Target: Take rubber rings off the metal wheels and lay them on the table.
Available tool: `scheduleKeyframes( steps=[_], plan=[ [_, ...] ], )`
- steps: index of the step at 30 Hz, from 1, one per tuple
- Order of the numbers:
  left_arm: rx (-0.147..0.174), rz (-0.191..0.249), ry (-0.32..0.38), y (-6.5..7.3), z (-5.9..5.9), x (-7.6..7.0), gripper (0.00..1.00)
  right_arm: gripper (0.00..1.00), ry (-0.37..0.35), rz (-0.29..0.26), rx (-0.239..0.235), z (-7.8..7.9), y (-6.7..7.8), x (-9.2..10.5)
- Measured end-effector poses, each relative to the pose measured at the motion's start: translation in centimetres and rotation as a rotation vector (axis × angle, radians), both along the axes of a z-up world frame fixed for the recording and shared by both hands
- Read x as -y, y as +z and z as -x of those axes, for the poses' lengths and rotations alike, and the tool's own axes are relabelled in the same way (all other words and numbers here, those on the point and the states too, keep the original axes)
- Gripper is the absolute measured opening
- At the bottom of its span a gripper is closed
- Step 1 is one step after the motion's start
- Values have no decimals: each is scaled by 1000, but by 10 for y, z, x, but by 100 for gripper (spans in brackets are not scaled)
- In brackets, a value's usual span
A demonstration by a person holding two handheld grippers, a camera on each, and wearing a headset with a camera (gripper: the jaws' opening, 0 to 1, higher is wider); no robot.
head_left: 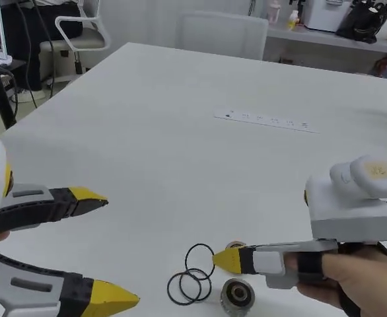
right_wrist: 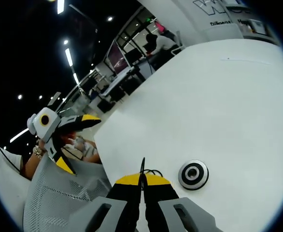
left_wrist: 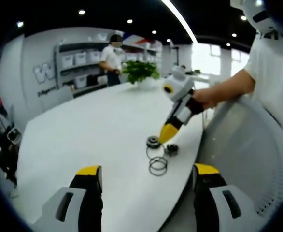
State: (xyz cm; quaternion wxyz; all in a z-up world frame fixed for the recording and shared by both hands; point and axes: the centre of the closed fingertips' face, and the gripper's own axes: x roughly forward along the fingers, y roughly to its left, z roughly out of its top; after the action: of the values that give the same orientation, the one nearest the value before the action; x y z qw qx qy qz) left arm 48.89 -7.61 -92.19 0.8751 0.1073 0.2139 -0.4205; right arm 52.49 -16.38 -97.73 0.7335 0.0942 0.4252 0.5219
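Note:
Two small metal wheels lie near the table's front edge: one [head_left: 238, 292] lies flat beside the rings, the other [head_left: 235, 246] sits half hidden behind my right gripper [head_left: 223, 261]. That gripper is shut on a thin black rubber ring [head_left: 200, 254], which rises between its yellow tips [right_wrist: 142, 166]. Two or three loose rings [head_left: 190, 284] lie overlapping on the white table [head_left: 180, 132]. One wheel [right_wrist: 193, 174] sits just right of the right gripper [right_wrist: 142, 180]. My left gripper [head_left: 111, 249] hangs open at the left, nothing between its jaws, well clear of the rings [left_wrist: 158, 166] and wheels [left_wrist: 171, 149].
A strip of sockets [head_left: 266, 120] is set in the tabletop farther back. Chairs [head_left: 223, 33] stand behind the far edge. A person [left_wrist: 113, 58] stands by shelves, and a plant [left_wrist: 140, 71] rests on the table's far end. The wheels lie close to the front edge.

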Motion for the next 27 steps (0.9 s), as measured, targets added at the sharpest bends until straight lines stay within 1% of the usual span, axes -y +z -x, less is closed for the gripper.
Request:
scheduleKeyframes(
  steps=[8,11,15,19,22,27],
  plan=[
    [-12,5,2,-6,2,5,76,0,44,49,-2,6,-11,0],
    [-21,0,5,-9,3,6,76,0,55,60,3,8,-13,0],
    [-37,-19,-8,-14,6,7,76,0,66,83,11,9,-17,1],
    [-41,-10,-7,-14,6,8,76,0,71,103,25,8,-20,3],
    [-46,5,3,-14,6,7,75,0,68,117,40,6,-22,4],
    [-48,4,2,-15,7,7,74,0,72,132,49,6,-24,5]
  ],
)
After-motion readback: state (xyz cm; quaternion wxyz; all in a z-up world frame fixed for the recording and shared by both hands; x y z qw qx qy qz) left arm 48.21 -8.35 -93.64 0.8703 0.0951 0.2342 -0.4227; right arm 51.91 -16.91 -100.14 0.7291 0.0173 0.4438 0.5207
